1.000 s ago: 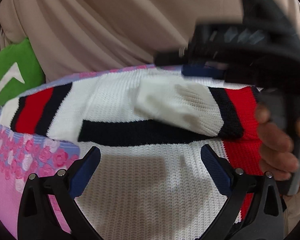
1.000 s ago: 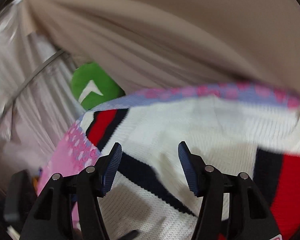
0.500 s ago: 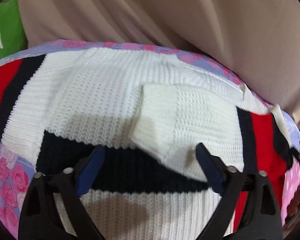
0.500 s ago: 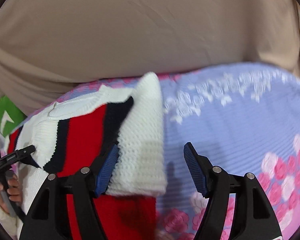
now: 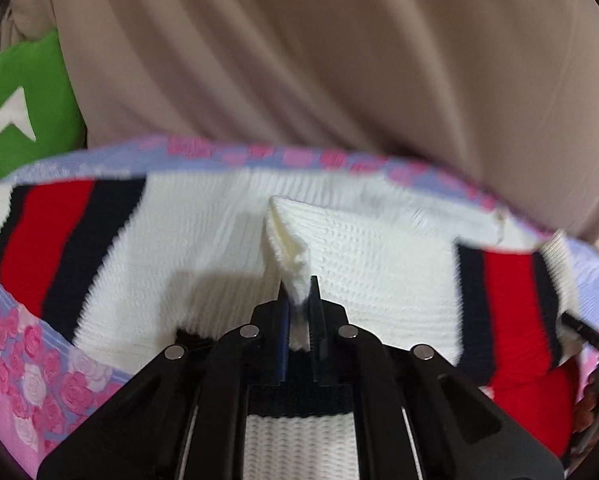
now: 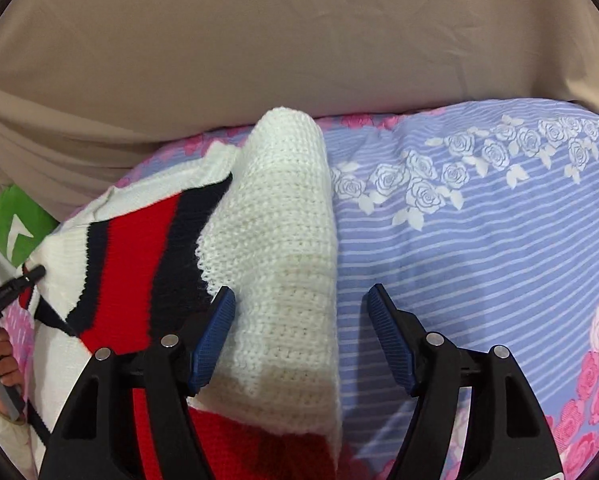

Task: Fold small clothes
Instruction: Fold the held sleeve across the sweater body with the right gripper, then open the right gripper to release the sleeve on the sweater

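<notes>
Clearly the left gripper (image 5: 298, 294) is pinching the white cuff (image 5: 289, 240) of a folded-in sleeve; its jaws have just been closing and are now pressed together on that knit, with the cuff bunching up into a ridge directly ahead of the tips. The sweater (image 5: 379, 256), white with red and navy bands, is lying flat on the bed (image 5: 39, 364) across this gripper's line, its length stretching to both sides, and the pinched sleeve is running off to the gripper's right toward the red band.

Further right, the right gripper (image 6: 301, 330) is standing spread, its jaws having just been opening and now pressing on nothing. The other white sleeve (image 6: 277, 248) is lying between them, its long axis pointing straight away from the gripper, hugging the left finger (image 6: 213, 336) and well clear of the right one. So this gripper is sitting slightly off-centre, and I judge that closing here would catch the sleeve only near its left edge.

Hard to read: whether that left finger is actually touching the knit, and how many layers the left gripper is holding. The sweater's hem is being hidden under both grippers, and a hand (image 6: 3, 364) is being cut off at the far left edge.
</notes>
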Demonstrator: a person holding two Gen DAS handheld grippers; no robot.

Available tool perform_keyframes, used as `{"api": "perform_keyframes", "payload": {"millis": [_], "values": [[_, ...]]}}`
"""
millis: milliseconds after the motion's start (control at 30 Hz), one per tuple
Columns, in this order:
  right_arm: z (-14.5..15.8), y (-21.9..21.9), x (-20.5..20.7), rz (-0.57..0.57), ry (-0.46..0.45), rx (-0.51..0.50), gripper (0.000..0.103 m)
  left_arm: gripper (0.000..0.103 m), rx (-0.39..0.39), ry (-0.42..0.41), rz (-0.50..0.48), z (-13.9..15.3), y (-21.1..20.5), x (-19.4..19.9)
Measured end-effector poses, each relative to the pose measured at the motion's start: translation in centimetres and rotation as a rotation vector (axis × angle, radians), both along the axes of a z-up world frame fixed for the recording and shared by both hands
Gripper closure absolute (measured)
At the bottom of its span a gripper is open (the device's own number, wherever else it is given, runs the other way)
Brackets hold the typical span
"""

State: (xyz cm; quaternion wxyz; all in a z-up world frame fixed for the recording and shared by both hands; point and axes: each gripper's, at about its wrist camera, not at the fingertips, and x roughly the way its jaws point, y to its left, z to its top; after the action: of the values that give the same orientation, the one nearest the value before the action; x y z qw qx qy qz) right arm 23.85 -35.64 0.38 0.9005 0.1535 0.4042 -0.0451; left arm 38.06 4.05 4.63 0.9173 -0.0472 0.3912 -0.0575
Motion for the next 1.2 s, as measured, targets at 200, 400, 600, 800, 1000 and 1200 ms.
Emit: {"api": "perform_keyframes", "payload": {"millis": [200,400,600,800,1000,1200], "values": [[2.5,-0.2,-1.1,-0.027,-0.100,-0.011,0.088,0.096,0.038,-0.023,-0.004,-1.2,-1.0,-0.7],[0.2,-2.1,-0.4,-0.080,-0.010,0.016,0.088,0.095,0.093,-0.034,-0.022,-1.6,-2.0,-1.2],[3.8,-0.5,0.0,-0.053,-0.088,-0.113,0.048,0.092,0.049,-0.037,-0.017,-1.5,-1.7,-1.2],[2.8,-1.3,6.7,-0.065,-0.008,-0.089,0.035,0.079,0.005,-0.040,-0.011,-1.6,-1.0,-0.9],[3.1,-3.5,7.6,-0.123,-0.070,-0.030,0.089,0.075,-0.015,-0.036,-0.016,-1.6,-0.8,-0.8],[3.1,-5.1,4.6,-0.132,-0.056,0.077,0.087,0.066,0.034,-0.040,-0.034,-1.7,-1.6,-0.8]]}}
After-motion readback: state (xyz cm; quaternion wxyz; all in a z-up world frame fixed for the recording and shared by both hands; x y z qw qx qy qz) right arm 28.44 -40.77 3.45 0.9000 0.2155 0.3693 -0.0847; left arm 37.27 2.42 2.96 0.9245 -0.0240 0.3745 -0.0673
